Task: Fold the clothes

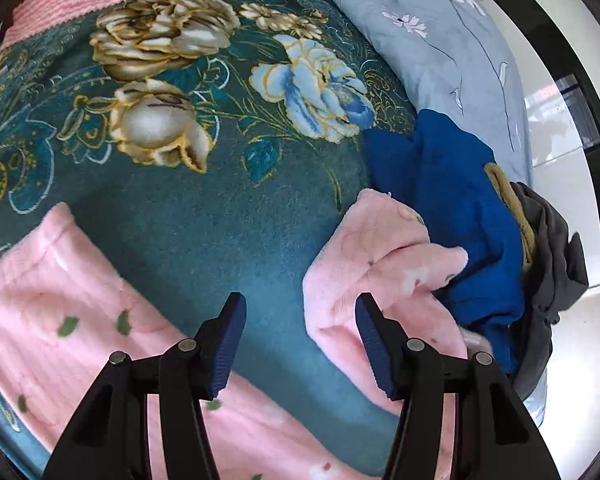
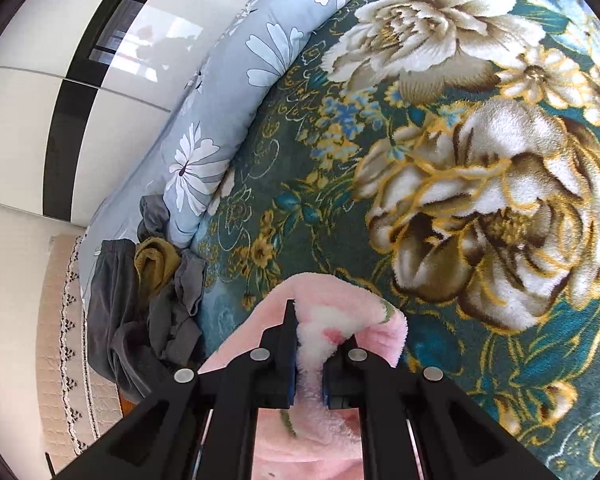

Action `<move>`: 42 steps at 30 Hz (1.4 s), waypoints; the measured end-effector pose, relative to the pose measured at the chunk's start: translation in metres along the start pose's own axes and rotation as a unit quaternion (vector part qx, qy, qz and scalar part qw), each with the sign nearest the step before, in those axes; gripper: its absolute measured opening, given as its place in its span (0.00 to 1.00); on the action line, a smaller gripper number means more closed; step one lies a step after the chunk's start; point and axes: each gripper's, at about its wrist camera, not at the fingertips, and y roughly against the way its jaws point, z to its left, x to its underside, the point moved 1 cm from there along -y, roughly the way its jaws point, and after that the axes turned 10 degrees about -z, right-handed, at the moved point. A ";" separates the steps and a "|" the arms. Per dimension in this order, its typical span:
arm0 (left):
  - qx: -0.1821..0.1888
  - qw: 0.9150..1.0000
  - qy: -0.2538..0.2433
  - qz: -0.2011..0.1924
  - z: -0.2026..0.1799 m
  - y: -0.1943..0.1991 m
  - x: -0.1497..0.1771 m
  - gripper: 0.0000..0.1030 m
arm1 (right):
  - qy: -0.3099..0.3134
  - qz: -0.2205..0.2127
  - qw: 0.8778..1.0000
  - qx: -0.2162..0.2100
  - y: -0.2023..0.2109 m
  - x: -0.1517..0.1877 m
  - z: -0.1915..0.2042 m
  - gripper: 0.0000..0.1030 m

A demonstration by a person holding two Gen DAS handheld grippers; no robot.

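Observation:
A pink fleece garment (image 1: 60,312) with small green leaf prints lies on the teal flowered blanket (image 1: 220,208). One leg spreads at lower left; the other part (image 1: 384,264) lies bunched at right against a blue garment (image 1: 448,200). My left gripper (image 1: 300,316) is open above the blanket, in the gap between the two pink parts, holding nothing. In the right wrist view my right gripper (image 2: 310,344) is shut on a fold of the pink fleece (image 2: 340,320), which bulges up between and over its fingers.
A grey garment (image 1: 552,264) and an olive one (image 1: 516,208) lie piled by the blue one at the bed's right edge. A pale blue daisy quilt (image 1: 452,52) runs along that side. A folded pink ribbed cloth (image 1: 64,0) sits at the far left. White glossy wardrobe doors (image 2: 40,92) stand beyond.

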 end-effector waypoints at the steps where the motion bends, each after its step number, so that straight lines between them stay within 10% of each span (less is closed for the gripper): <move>1: 0.003 1.000 0.010 0.004 0.001 -0.010 -0.002 0.56 | 0.003 0.001 1.000 0.006 0.004 0.003 0.001 0.09; 13: 0.025 0.999 0.016 0.034 -0.014 -0.084 -0.012 0.54 | 0.031 0.015 0.997 0.076 0.013 0.038 0.015 0.09; 15: 0.032 0.998 0.027 0.041 -0.014 -0.089 -0.011 0.33 | 0.039 0.016 0.996 0.082 0.013 0.040 0.022 0.09; 16: 0.033 0.998 0.030 0.046 -0.015 -0.091 -0.010 0.03 | 0.041 0.016 0.996 0.084 0.013 0.040 0.025 0.09; 17: 0.026 0.998 0.024 0.047 -0.017 -0.091 -0.010 0.05 | 0.042 0.016 0.995 0.085 0.013 0.040 0.028 0.09; 20: 0.057 0.998 -0.014 -0.021 -0.028 -0.060 -0.025 0.04 | 0.053 0.014 0.995 0.087 0.012 0.039 0.038 0.09; 25: 0.139 0.975 -0.035 -0.172 -0.015 0.037 -0.059 0.04 | 0.052 -0.027 0.995 0.079 0.025 0.029 0.041 0.09; 31: -0.017 0.997 0.029 -0.068 0.081 -0.015 -0.036 0.05 | 0.040 -0.004 0.994 0.102 0.002 0.038 0.029 0.09; 35: 0.004 0.991 0.122 -0.061 0.117 -0.020 -0.015 0.05 | 0.046 0.006 0.992 0.114 -0.009 0.042 0.029 0.09; 42: -0.007 0.995 0.076 -0.067 0.097 -0.001 -0.032 0.05 | 0.043 -0.002 0.994 0.100 -0.005 0.033 0.035 0.09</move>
